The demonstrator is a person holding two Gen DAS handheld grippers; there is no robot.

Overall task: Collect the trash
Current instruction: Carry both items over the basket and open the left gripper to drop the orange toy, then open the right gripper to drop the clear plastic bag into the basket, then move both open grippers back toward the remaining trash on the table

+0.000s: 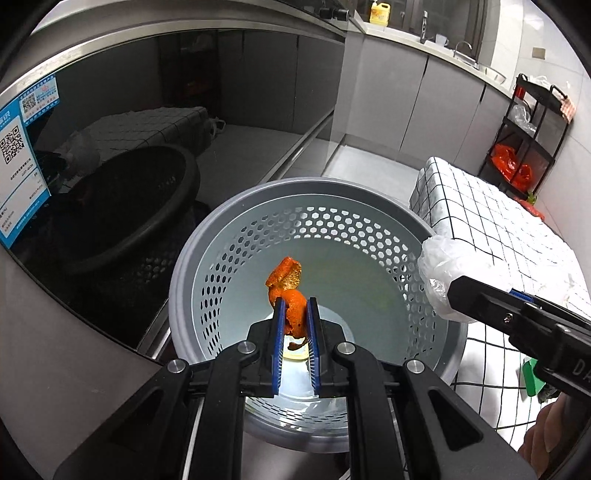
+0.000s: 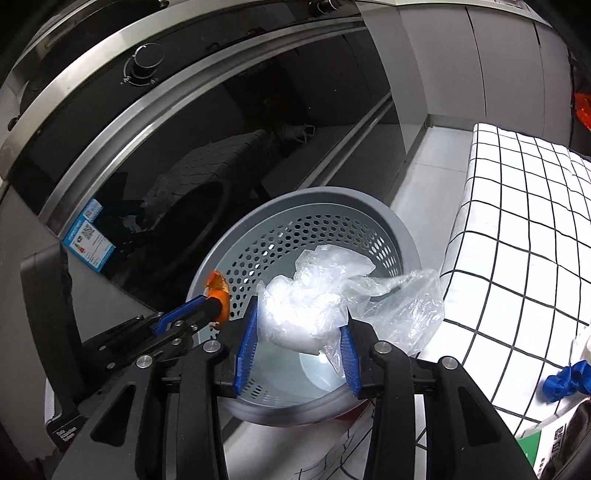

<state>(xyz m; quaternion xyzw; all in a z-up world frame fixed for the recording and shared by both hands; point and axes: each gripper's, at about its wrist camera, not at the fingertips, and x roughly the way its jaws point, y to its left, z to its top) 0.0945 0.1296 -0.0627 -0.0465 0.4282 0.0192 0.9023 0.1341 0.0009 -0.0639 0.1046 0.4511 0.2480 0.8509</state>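
above the grey bin, the left gripper pinches orange peel; the right gripper, half-wide, clamps a plastic bag. release both well inside the bin rim.

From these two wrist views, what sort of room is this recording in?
Most likely a home kitchen: an oven with a control knob, a counter with a sink tap, and a yellow detergent jug.

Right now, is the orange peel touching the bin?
Apart. The left wrist view shows the orange peel pinched in the left tongs, hanging above the bin floor.
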